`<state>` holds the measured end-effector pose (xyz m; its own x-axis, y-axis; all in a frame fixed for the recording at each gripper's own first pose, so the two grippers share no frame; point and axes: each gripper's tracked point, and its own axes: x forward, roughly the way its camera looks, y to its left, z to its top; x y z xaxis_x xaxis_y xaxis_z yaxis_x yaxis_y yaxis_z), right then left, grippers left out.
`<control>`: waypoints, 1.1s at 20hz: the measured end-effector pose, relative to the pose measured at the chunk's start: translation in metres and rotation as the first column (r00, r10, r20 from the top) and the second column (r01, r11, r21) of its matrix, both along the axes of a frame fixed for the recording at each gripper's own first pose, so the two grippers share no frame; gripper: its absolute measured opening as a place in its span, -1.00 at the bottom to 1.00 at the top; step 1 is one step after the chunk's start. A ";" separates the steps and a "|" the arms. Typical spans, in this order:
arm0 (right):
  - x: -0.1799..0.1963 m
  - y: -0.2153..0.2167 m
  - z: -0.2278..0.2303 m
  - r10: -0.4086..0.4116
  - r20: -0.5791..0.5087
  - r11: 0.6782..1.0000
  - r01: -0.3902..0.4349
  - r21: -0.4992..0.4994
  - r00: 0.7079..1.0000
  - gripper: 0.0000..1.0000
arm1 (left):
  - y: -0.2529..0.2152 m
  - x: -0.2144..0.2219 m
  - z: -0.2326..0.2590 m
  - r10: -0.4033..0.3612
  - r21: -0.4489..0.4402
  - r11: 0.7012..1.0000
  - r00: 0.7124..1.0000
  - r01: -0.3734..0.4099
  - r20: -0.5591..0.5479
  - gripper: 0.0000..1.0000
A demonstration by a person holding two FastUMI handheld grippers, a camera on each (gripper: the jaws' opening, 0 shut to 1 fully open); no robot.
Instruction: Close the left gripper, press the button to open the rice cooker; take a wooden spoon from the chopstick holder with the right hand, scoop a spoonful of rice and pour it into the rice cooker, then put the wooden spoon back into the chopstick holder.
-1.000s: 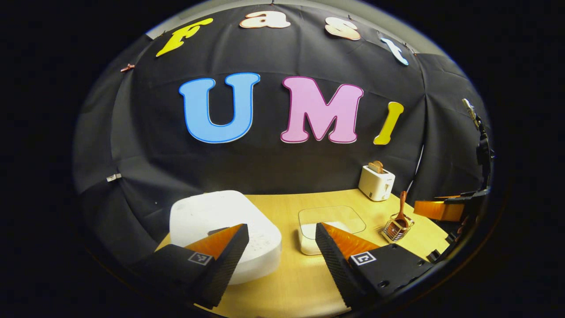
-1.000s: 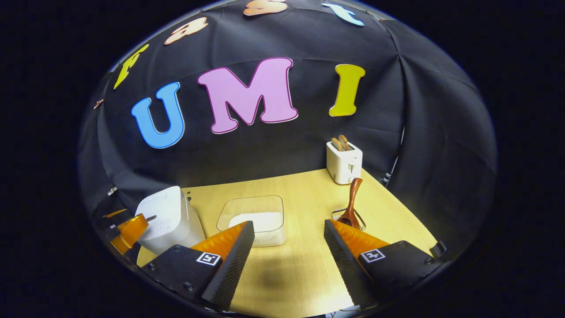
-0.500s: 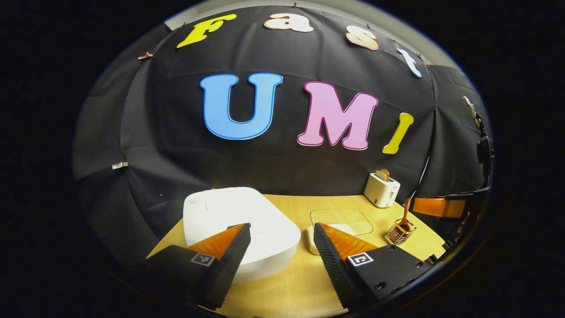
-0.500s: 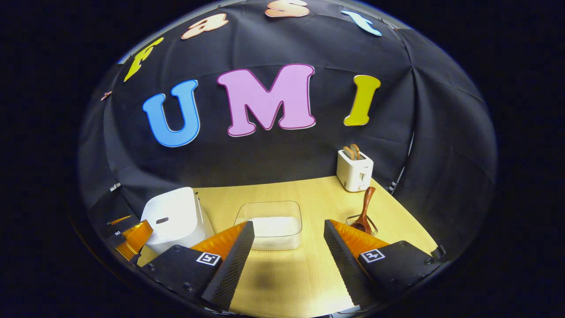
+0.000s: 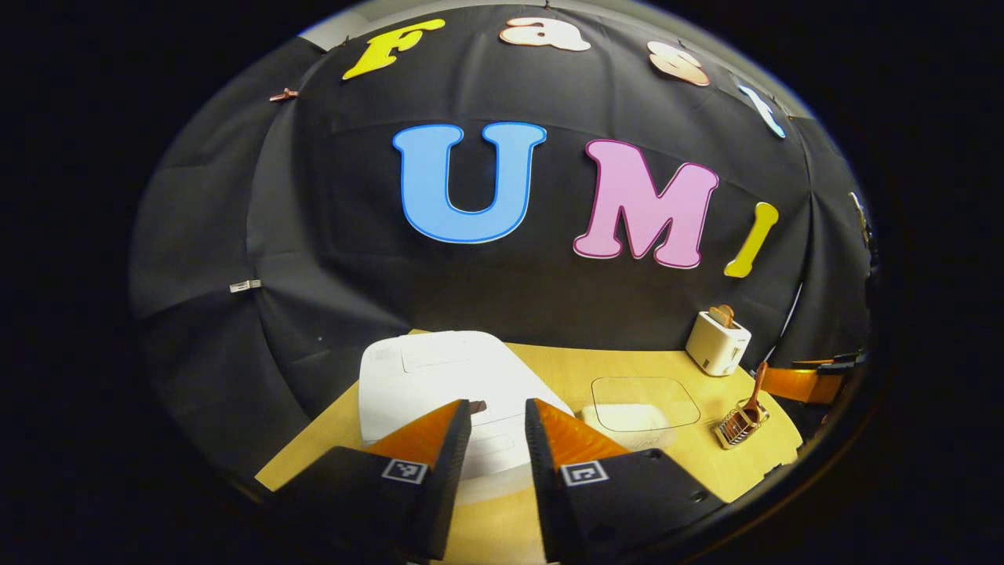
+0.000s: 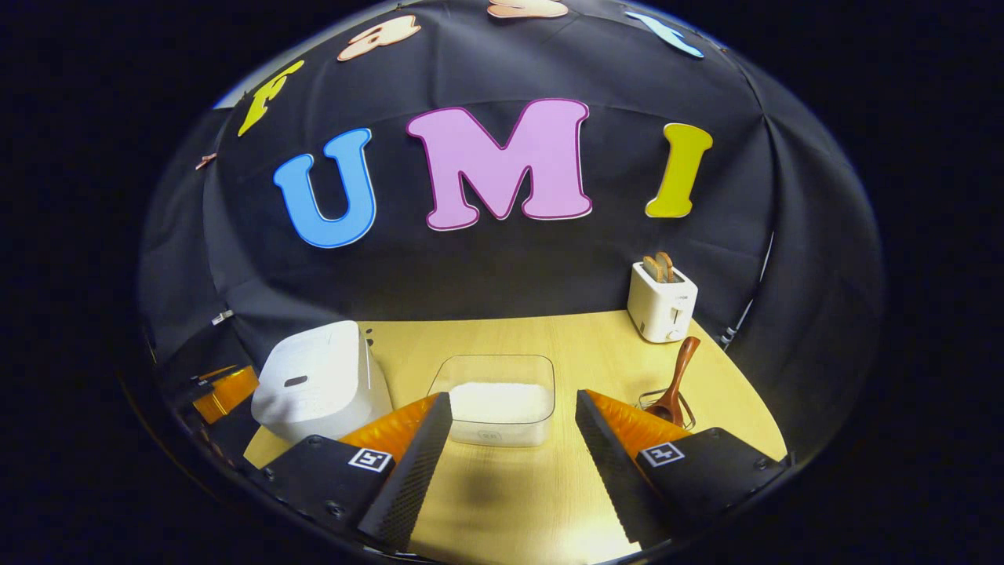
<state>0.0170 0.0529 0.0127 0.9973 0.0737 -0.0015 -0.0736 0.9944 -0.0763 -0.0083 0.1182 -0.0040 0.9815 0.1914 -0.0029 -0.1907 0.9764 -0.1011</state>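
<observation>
The left gripper [image 5: 497,416] hangs over the rice cooker [image 5: 447,384], its 2 fingers nearly together, a narrow gap left (nothing gripped); the right gripper [image 6: 514,408] gapes empty; farther off – the wooden spoon [image 6: 673,384] stands in the chopstick holder [image 6: 659,403].

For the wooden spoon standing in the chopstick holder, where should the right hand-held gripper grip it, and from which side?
Probably the upper handle of the wooden spoon, approached from above: the bowl sits down inside the chopstick holder, while the handle leans free above its rim, up and to the right in the right gripper view.
</observation>
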 end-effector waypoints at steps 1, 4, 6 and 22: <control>0.002 -0.004 0.000 0.002 -0.004 1.000 -0.002 0.005 1.000 0.97 | 0.003 0.005 -0.002 0.008 -0.005 1.000 1.000 -0.008 -0.013 -0.16; 0.009 -0.015 0.001 0.004 -0.013 1.000 -0.004 0.008 1.000 0.97 | 0.023 0.024 -0.008 0.086 -0.022 0.996 0.995 -0.087 -0.046 -0.87; 0.011 -0.021 0.002 0.002 -0.015 1.000 -0.002 0.007 1.000 0.97 | 0.032 0.033 -0.013 0.110 -0.062 0.992 0.992 -0.114 -0.061 -0.90; 0.026 -0.050 -0.013 -0.025 -0.063 0.999 0.028 0.044 0.998 0.97 | 0.040 0.080 -0.056 0.070 -0.164 0.979 0.953 -0.122 -0.293 -0.89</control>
<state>0.0433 0.0026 -0.0005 0.9969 0.0490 -0.0612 -0.0508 0.9983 -0.0273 0.0720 0.1584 -0.0604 0.9117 0.2555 -0.3218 -0.3290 0.9230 -0.1993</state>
